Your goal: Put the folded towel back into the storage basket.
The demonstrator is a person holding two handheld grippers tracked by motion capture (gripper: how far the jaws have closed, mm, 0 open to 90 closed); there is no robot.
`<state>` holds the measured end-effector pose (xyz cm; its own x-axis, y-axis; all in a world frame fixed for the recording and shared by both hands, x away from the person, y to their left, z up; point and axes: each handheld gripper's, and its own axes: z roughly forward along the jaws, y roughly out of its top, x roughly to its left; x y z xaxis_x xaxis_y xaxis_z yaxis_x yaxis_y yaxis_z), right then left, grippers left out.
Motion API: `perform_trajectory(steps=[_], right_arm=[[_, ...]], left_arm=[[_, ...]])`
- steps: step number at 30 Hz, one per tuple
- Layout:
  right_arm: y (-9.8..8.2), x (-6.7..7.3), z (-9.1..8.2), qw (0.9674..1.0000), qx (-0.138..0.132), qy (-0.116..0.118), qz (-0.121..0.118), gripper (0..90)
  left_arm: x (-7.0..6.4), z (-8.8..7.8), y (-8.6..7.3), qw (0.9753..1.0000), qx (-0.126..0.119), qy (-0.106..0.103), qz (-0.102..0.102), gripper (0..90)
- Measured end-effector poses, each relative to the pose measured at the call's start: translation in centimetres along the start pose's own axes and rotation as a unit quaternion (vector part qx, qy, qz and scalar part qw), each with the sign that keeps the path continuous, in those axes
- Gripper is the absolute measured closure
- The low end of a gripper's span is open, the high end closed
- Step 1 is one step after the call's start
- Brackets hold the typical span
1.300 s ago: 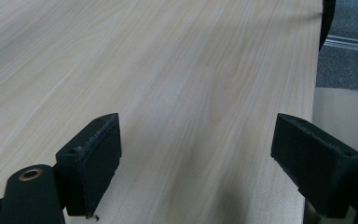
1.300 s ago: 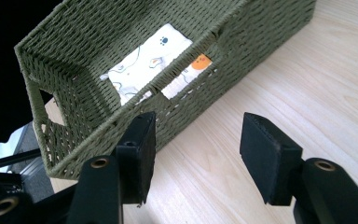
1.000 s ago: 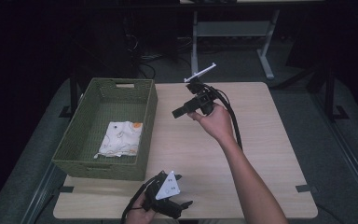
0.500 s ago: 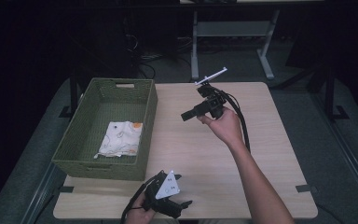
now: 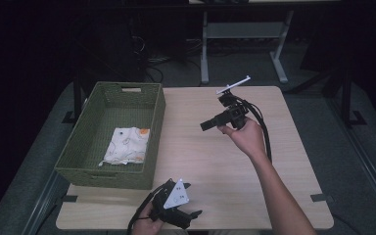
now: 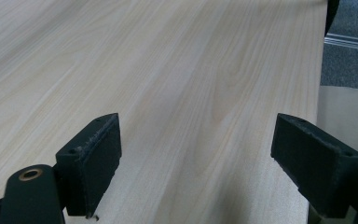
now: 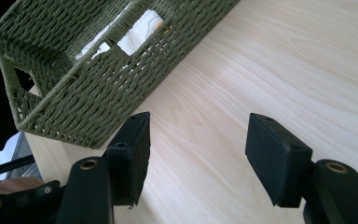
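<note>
A green woven basket [image 5: 152, 129] stands on the left half of the wooden table [image 5: 210, 161], and a folded white cloth [image 5: 126, 145] with small prints lies flat inside it. My right gripper [image 5: 206, 126] is held up over the table's middle right, jaws open and empty, aimed toward the basket. In the right gripper view [image 7: 196, 149] the basket's near wall [image 7: 98, 93] lies ahead, with the cloth [image 7: 140, 28] seen through its handle slot. My left gripper [image 5: 192, 215] rests at the table's front edge, open and empty, and bare wood [image 6: 191, 93] runs between its jaws [image 6: 196, 163].
Dark floor surrounds the table, with a white metal frame [image 5: 245, 34] standing beyond the far edge. Bare wood spreads between the basket and the table's right edge [image 5: 303, 147]. Black cables trail from both grippers.
My right gripper has risen slightly and drifted to the right, away from the basket. The left gripper has stayed where it was at the front edge.
</note>
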<state>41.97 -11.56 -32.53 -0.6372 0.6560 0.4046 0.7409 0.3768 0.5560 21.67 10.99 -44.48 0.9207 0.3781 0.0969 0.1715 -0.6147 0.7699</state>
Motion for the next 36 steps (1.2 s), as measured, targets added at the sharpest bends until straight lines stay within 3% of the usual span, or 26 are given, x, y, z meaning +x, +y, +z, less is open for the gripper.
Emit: perform_trajectory(steps=[36], right_arm=[[-6.3,-3.9,-1.4,0.9988,-0.005,0.002,0.049,35.3]], left_arm=[[0.0,0.1,0.0,1.0,0.002,0.0,-0.001,16.1]])
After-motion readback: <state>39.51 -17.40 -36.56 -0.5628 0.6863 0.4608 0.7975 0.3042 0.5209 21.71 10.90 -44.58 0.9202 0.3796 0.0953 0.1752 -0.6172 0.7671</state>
